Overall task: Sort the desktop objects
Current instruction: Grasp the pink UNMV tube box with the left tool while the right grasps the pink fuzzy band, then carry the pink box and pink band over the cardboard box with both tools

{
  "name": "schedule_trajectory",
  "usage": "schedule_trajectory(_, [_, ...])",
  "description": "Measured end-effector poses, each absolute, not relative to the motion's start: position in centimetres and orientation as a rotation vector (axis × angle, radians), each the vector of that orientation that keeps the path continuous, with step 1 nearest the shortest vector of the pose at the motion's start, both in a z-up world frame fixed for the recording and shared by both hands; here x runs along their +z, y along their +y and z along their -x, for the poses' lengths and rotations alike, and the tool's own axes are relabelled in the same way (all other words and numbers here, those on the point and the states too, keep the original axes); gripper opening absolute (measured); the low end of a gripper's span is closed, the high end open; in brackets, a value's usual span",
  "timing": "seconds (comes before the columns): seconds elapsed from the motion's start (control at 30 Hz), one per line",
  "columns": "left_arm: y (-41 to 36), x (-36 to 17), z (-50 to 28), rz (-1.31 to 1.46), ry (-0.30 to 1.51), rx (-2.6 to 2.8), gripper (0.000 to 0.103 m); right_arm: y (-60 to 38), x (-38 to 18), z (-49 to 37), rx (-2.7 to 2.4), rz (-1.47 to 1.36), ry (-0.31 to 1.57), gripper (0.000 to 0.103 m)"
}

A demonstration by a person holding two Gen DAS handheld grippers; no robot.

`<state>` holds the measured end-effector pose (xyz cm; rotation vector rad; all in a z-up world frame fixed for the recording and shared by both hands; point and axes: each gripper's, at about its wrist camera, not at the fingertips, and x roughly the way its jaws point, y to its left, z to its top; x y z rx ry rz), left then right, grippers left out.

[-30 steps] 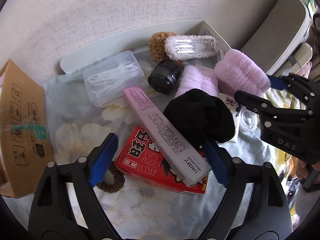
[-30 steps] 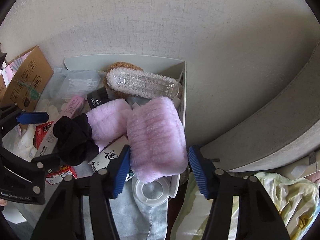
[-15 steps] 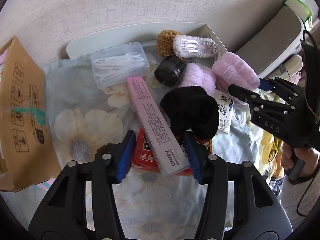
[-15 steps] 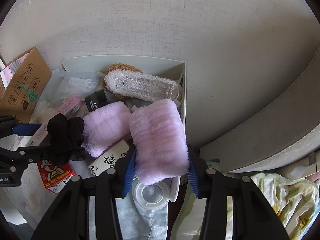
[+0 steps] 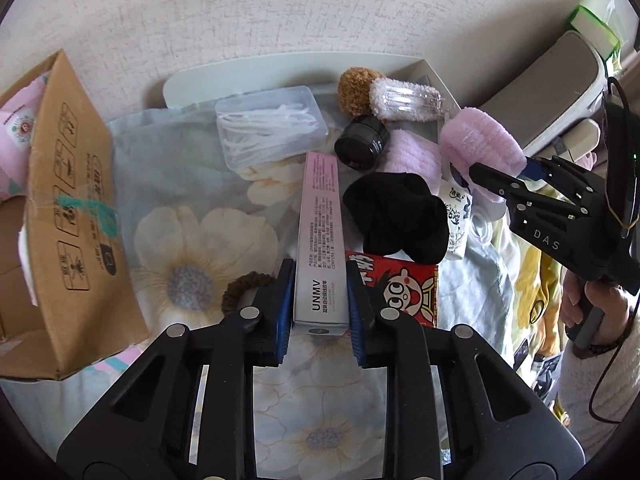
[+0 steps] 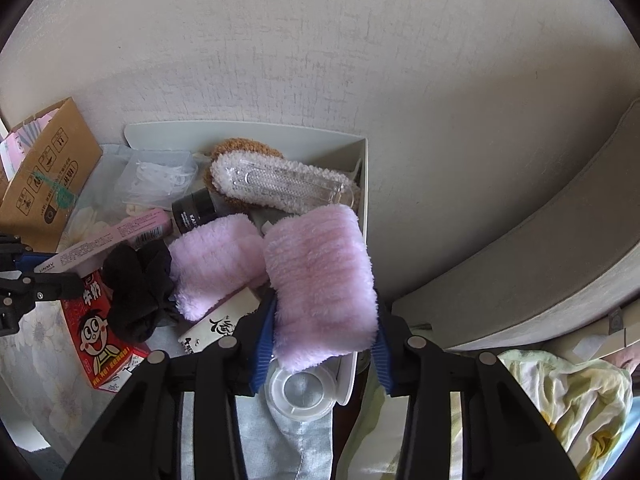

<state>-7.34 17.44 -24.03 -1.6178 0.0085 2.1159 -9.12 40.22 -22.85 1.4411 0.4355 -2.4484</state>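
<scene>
Closing on the near end of the pink box (image 5: 320, 240), the left gripper (image 5: 320, 308) has a blue pad pressed against each long side, just by the "UNMV" lettering. The box runs away from the gripper across the floral cloth (image 5: 180, 240), its far end near the black jar (image 5: 362, 146) and the clear case (image 5: 272, 124) of white picks. Its near end overlaps the red carton (image 5: 404, 290), which lies flat with a cartoon face up. A black scrunchie (image 5: 396, 216) sits on the carton's far edge, touching the pink box on its right side. A brown hair tie (image 5: 244, 288) lies on the cloth just left of the left finger. A cardboard box (image 5: 76, 216) stands open at the far left.

The right gripper (image 6: 322, 316) is also closing, its pads squeezing the near end of a pink fluffy band (image 6: 320, 280) from both sides. That band is lifted over the corner of the white tray (image 6: 240, 130), above a clear round lid (image 6: 300, 390). A second pink band (image 6: 214, 260) lies just left of it, touching the scrunchie. Behind them, against the tray's back wall, a white fluffy clip (image 6: 280, 184) rests on a brown pom (image 6: 240, 148). A white packet (image 6: 220, 326) with black script peeks out beneath the bands. In the left view a hand (image 5: 600, 308) grips the right gripper's handle
</scene>
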Motion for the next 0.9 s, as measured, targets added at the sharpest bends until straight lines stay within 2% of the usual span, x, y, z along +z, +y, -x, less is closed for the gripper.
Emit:
schedule_trajectory(0.53, [15.9,-19.7,6.8,1.465,-0.005,2.173,0.02,38.3,-21.2,8.0,-2.513,-1.364,0.329,0.035])
schedule_trajectory(0.9, [14.0,-13.8,4.9,1.321,0.044,2.251,0.02,36.7,-15.0,4.1,-2.575,-1.28,0.285,0.035])
